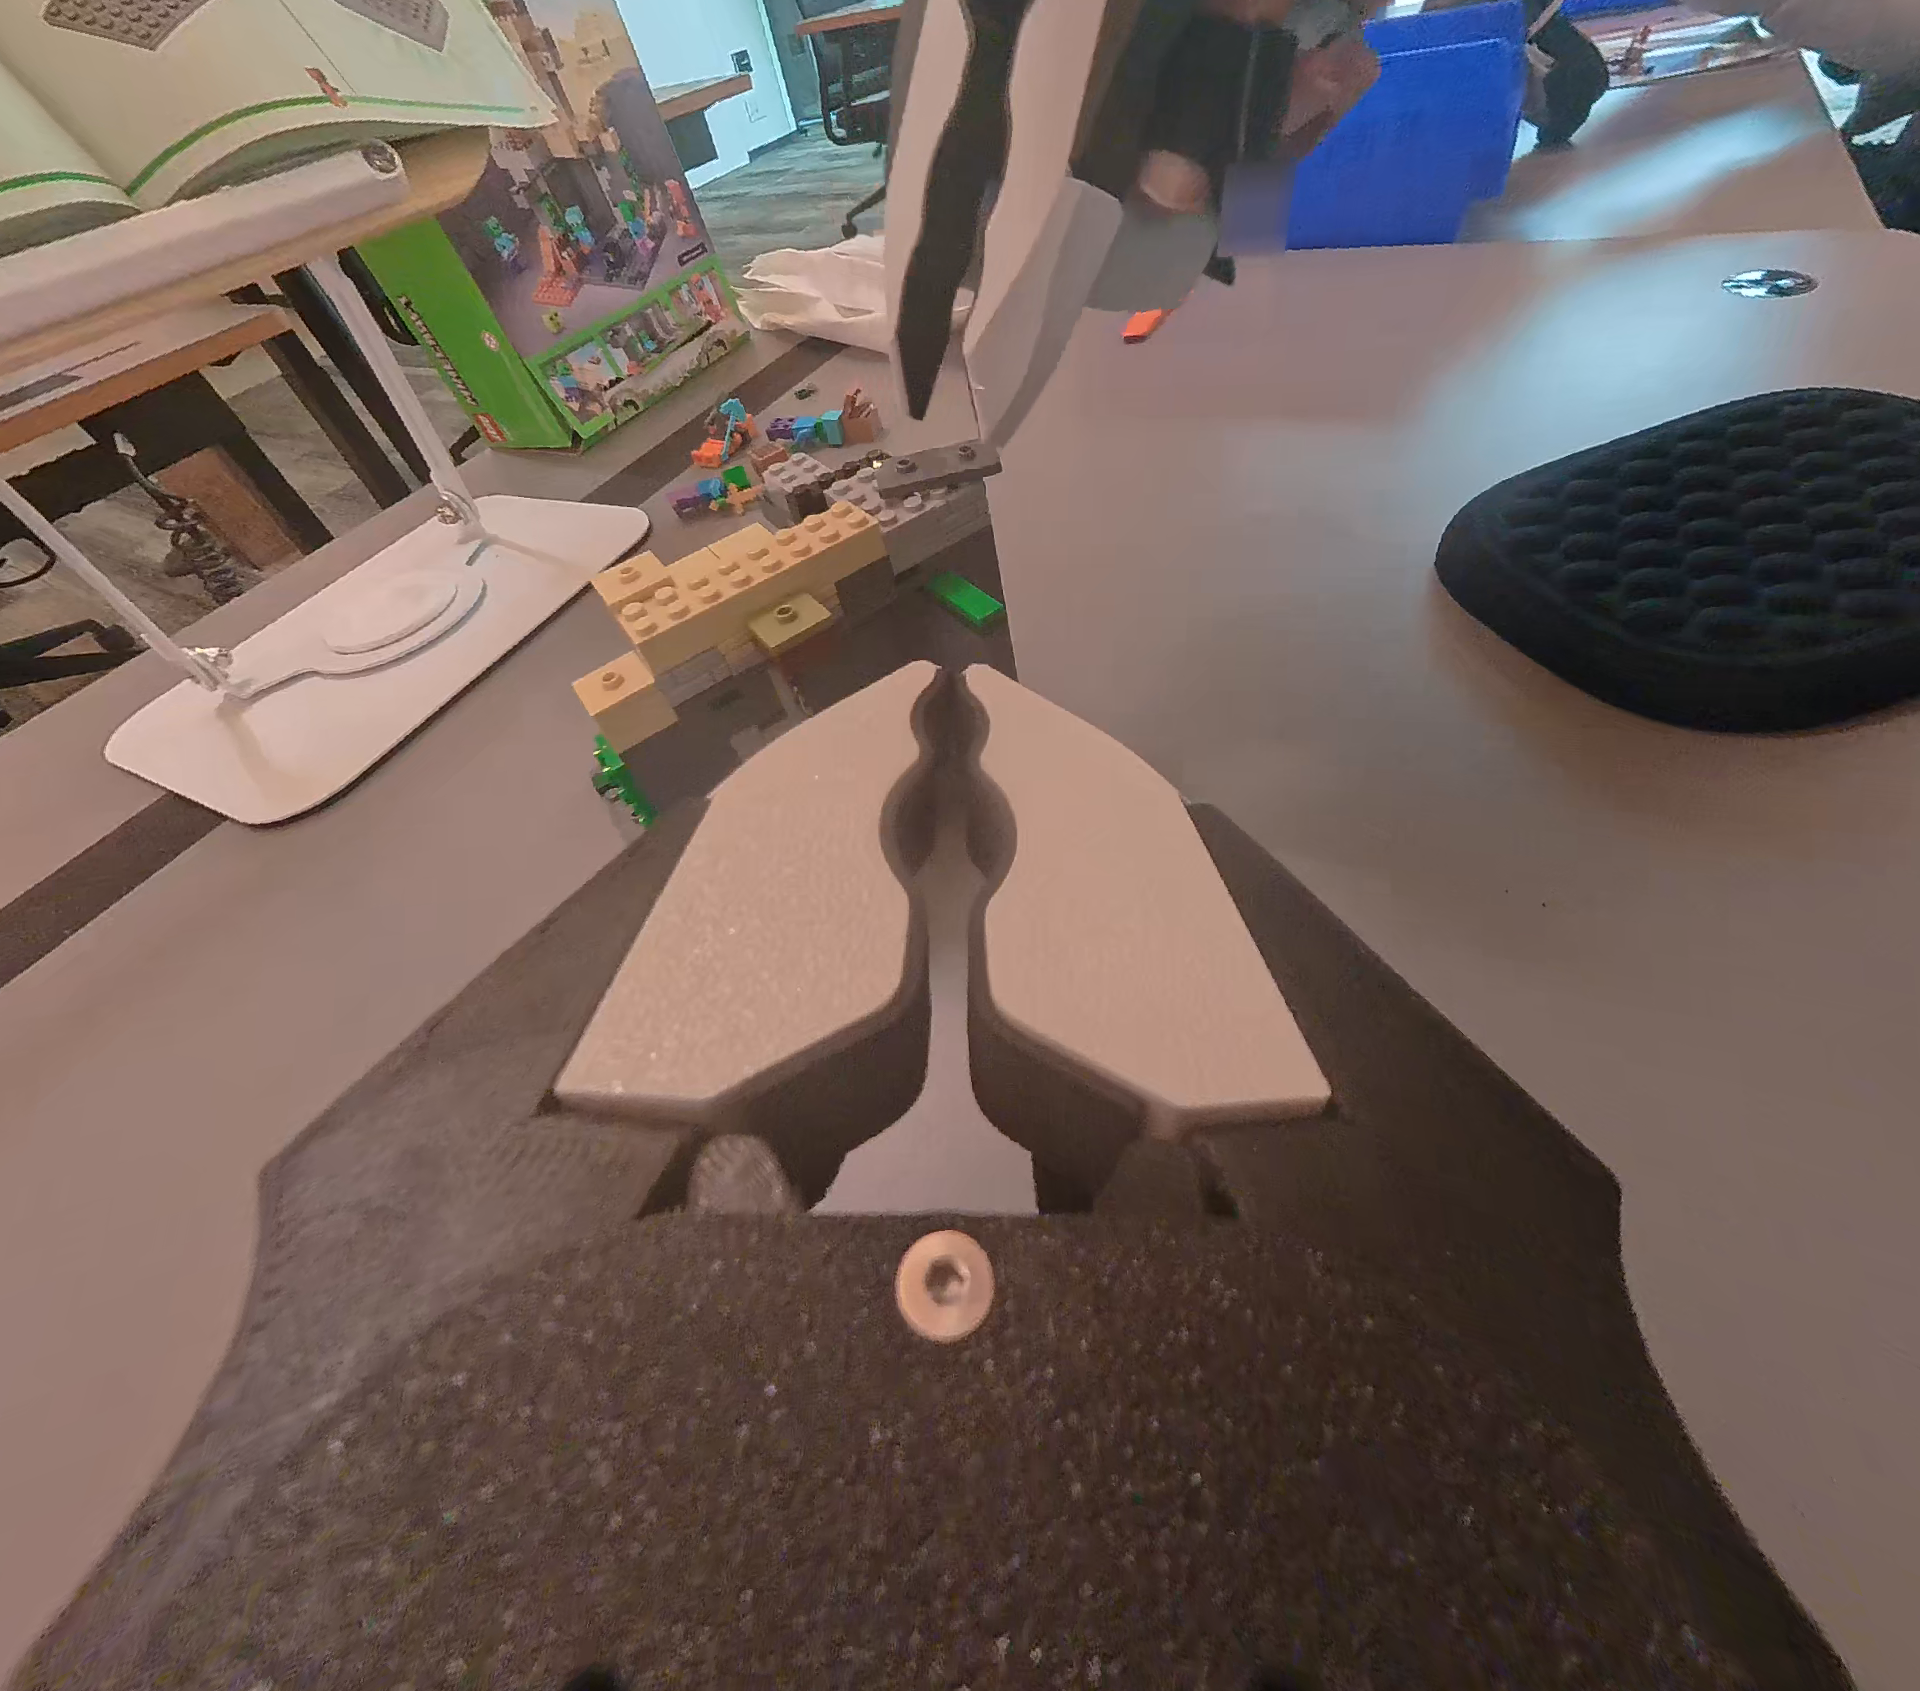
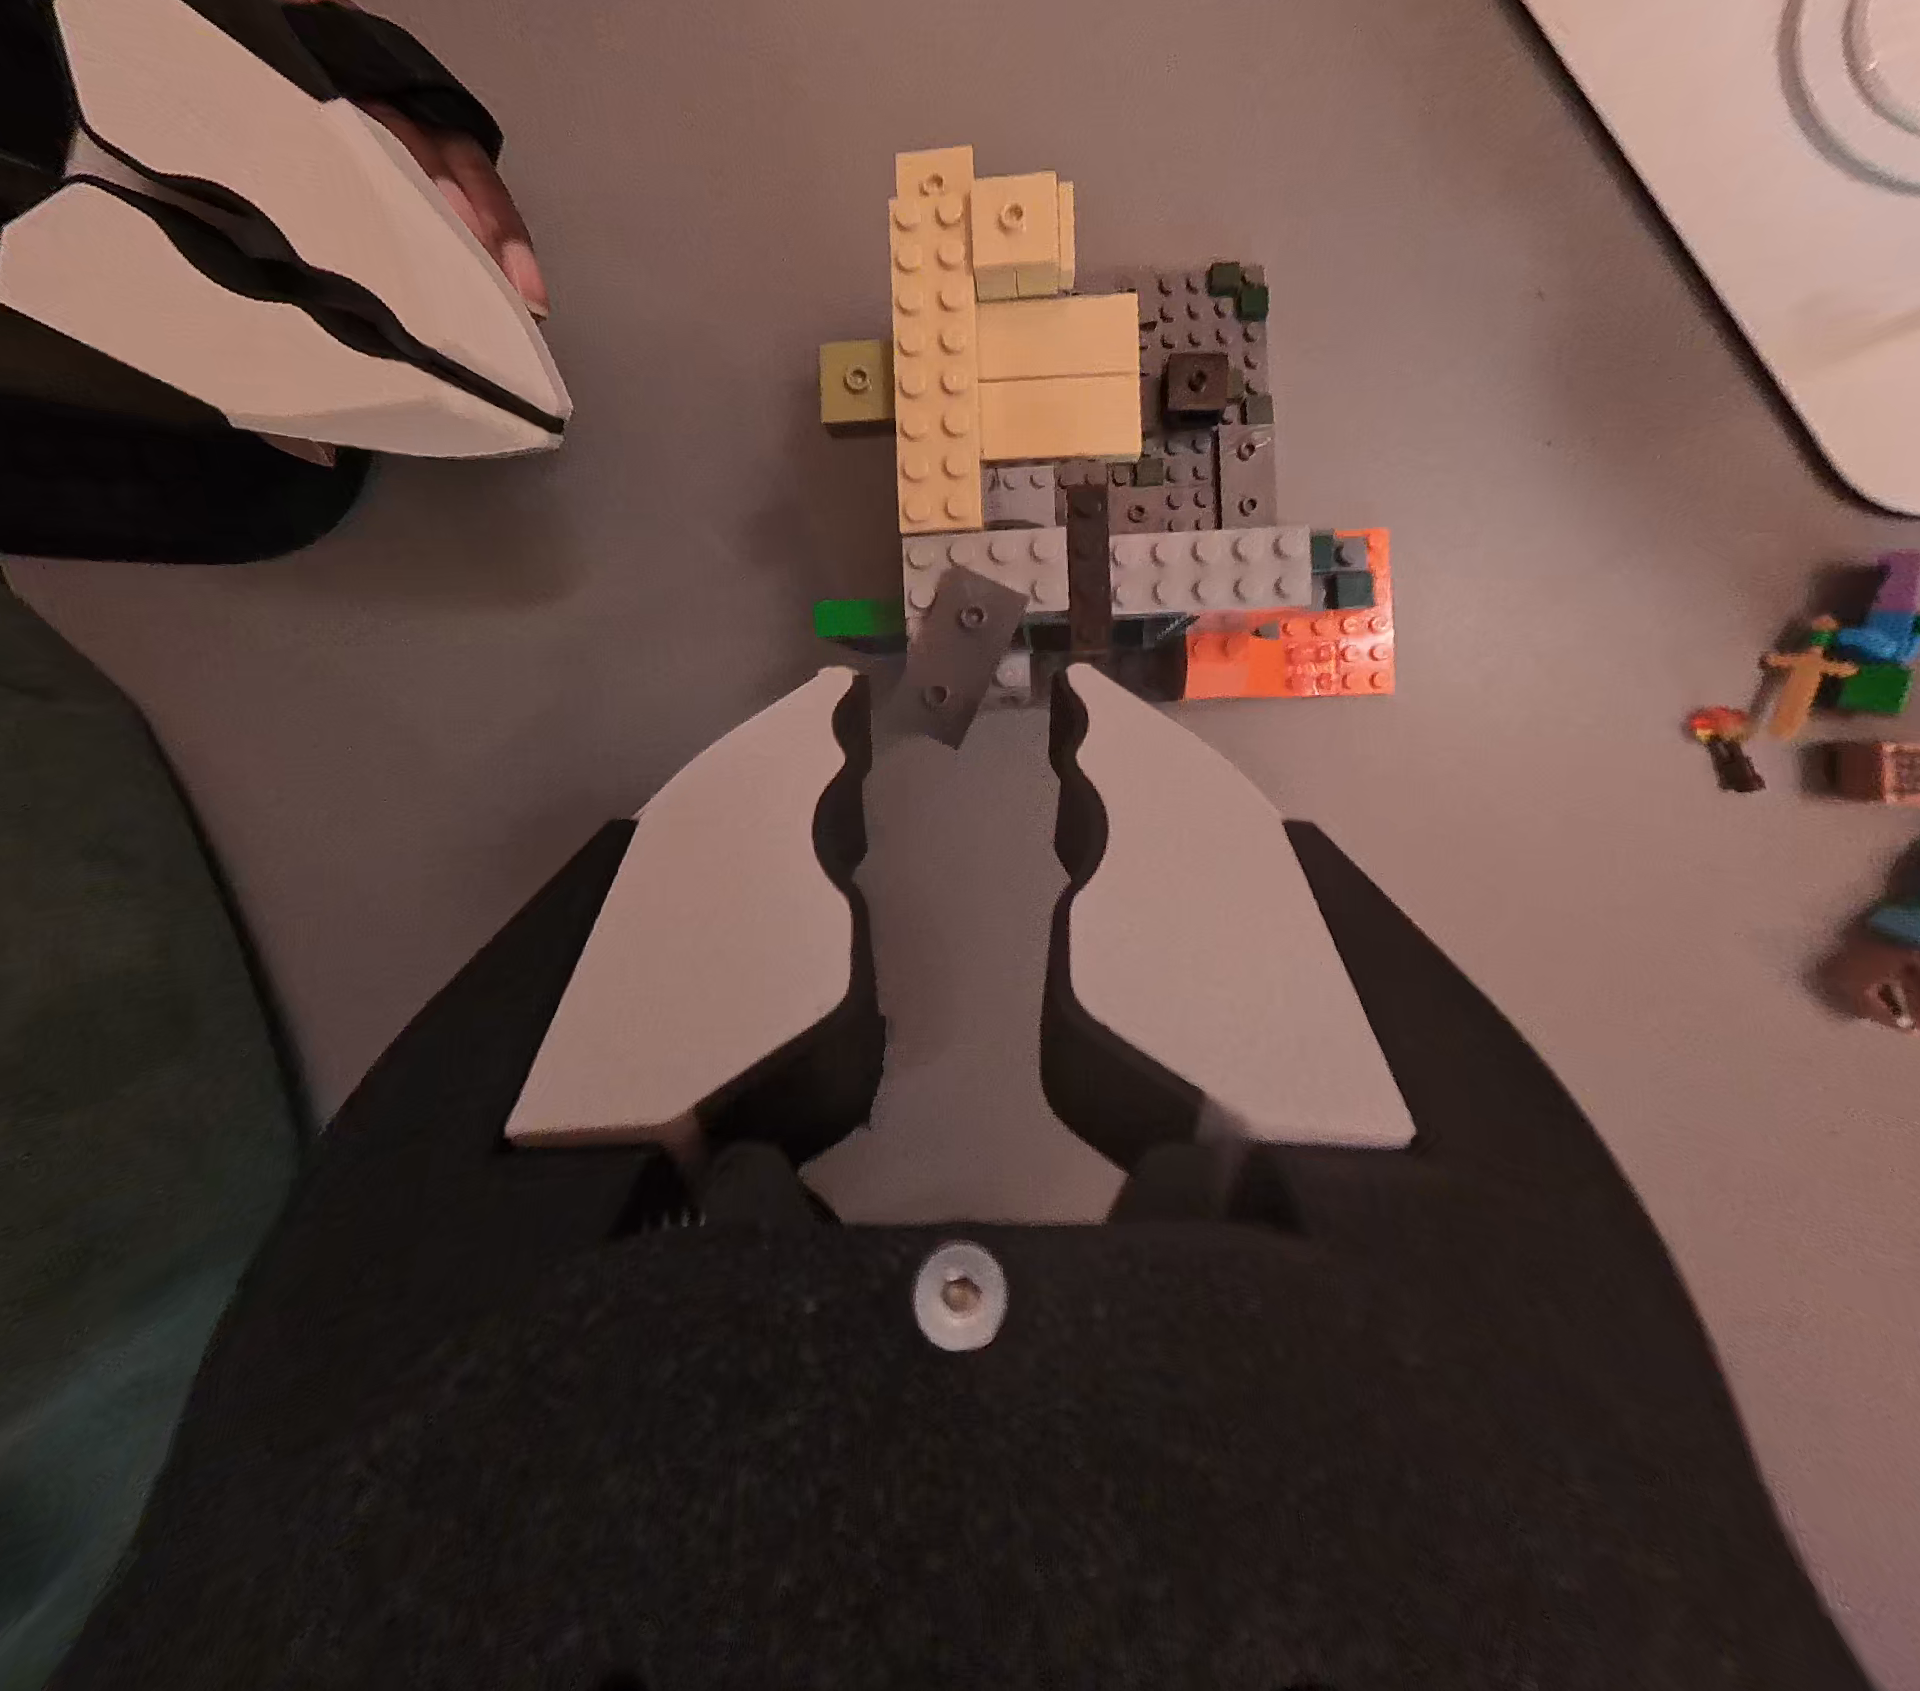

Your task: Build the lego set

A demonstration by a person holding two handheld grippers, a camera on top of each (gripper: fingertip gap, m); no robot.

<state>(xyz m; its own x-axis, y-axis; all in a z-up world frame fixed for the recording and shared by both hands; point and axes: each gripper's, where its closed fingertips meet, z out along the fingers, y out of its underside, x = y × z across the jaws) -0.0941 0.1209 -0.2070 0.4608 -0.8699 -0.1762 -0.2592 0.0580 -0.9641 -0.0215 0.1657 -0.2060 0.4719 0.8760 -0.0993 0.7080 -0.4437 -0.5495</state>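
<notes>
my right fingers (image 2: 951, 685) stood open over the skewed dark grey plate (image 2: 961, 654) on the brick build (image 2: 1081, 415); left fingers (image 1: 951, 677) closed, empty.

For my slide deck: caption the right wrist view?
Open right claw above a skewed grey plate on the brick build.

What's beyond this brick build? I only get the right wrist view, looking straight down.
Observer: A green toy box stands on the table behind the brick build.
Operator: And that white base at my top right?
Observer: It's the foot of a stand holding an open instruction booklet.
Operator: Anything farther off?
Observer: A blue bin, beyond the table's far edge.
</notes>
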